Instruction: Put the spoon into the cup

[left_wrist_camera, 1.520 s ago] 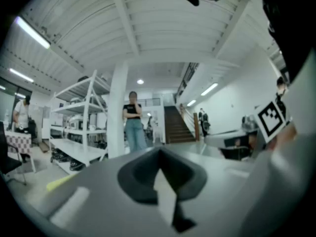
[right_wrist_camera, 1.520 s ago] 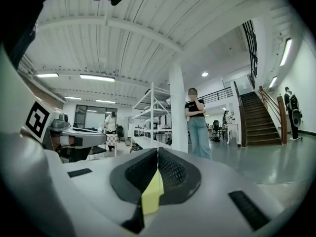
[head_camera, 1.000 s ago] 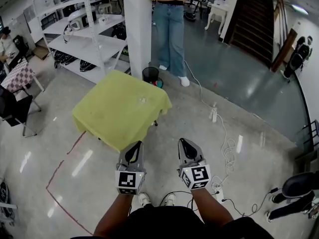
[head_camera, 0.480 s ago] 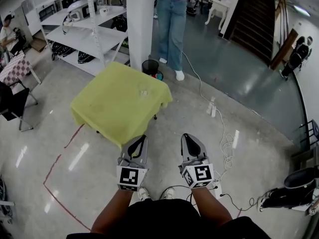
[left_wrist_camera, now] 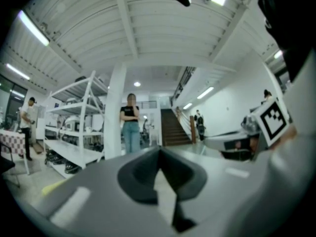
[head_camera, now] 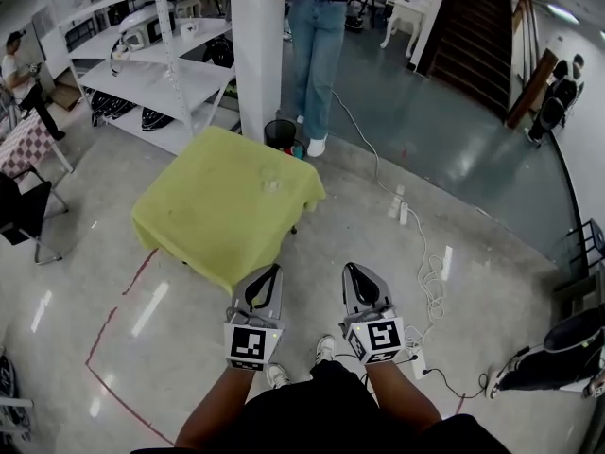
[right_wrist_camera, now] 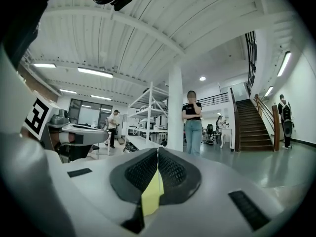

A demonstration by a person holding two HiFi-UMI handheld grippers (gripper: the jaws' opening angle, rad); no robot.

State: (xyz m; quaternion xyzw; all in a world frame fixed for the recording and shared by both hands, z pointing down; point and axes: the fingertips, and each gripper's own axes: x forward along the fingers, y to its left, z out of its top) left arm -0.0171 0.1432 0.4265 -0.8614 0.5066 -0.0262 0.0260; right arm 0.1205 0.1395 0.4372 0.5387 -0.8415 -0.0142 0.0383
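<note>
Yellow cloth covered the tabletop (head_camera: 203,230), which stood on the shiny grey floor well ahead of the person, slightly to the left. On the cloth near its far right corner sat one small, clear, glassy thing, most likely the cup (head_camera: 272,182). It looked pale and see-through against the yellow. It was too small in the head view to show its shape or anything inside it. It stood alone, well apart from both grippers.

The left gripper (head_camera: 267,274) and the right gripper (head_camera: 353,272) were held side by side, near the body and above the floor, short of the tabletop's near edge. Both pointed away from the person, and each marker cube (head_camera: 250,345) sat at the near end by the wrist. In the left gripper view the dark pads (left_wrist_camera: 140,177) were pressed together at the tips with nothing between them. In the right gripper view the ribbed pads (right_wrist_camera: 170,174) likewise met at the tips and held nothing. Only a thin yellow sliver showed through the slit below them.

Beyond the tabletop rose a white pillar (head_camera: 257,55), with a black bin (head_camera: 281,136) at its foot just past the far corner of the cloth. A person in blue jeans (head_camera: 314,60) stood to the right of the pillar. White shelves (head_camera: 151,69) filled the far left and dark stairs (head_camera: 473,36) the far right. A white cable (head_camera: 427,270) trailed over the floor on the right, and a red line (head_camera: 112,324) marked it on the left.
</note>
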